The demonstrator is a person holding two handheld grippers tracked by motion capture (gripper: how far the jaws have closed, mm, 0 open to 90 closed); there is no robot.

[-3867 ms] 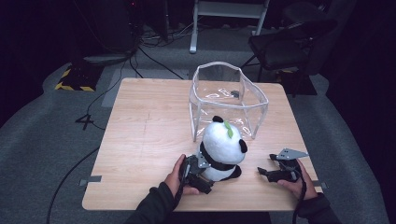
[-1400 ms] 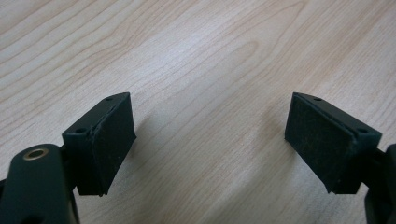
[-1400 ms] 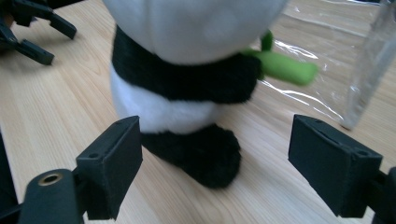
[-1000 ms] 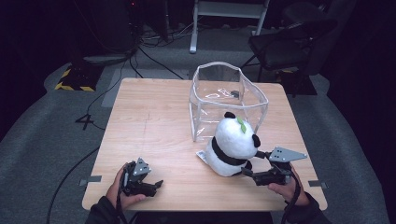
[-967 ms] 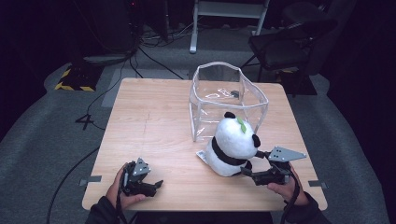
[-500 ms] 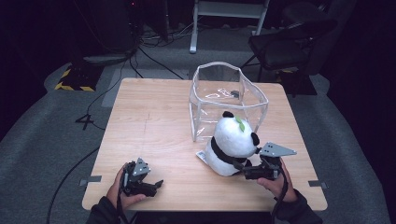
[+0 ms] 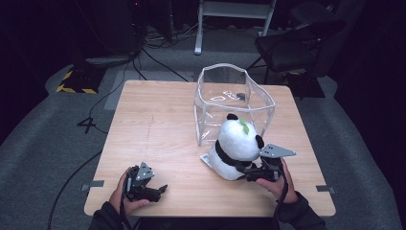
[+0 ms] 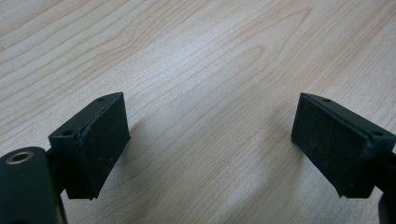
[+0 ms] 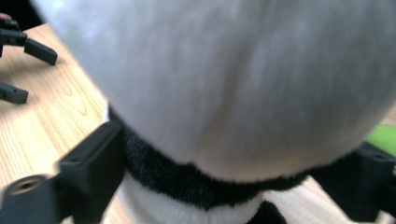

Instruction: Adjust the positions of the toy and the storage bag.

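Note:
A black-and-white plush panda (image 7: 237,143) with a green leaf on its head sits upright on the wooden table (image 7: 158,120), just in front of a clear plastic container (image 7: 234,88). My right gripper (image 7: 249,172) reaches in from the panda's right at neck height. In the right gripper view the panda (image 9: 233,70) sits between the two jaws, which touch the black neck band on both sides. These jaws have just been closing on it. My left gripper (image 7: 160,189) rests near the table's front left edge, open (image 8: 212,140) over bare wood.
The container's near wall stands right behind the panda. A dark chair (image 7: 297,43) and cables lie beyond the table's far edge. The left gripper (image 9: 25,72) shows far off at the upper left of the right gripper view.
My right gripper has slid left toward the panda, and its jaws now sit around the panda's neck. The left gripper and the container have stayed put.

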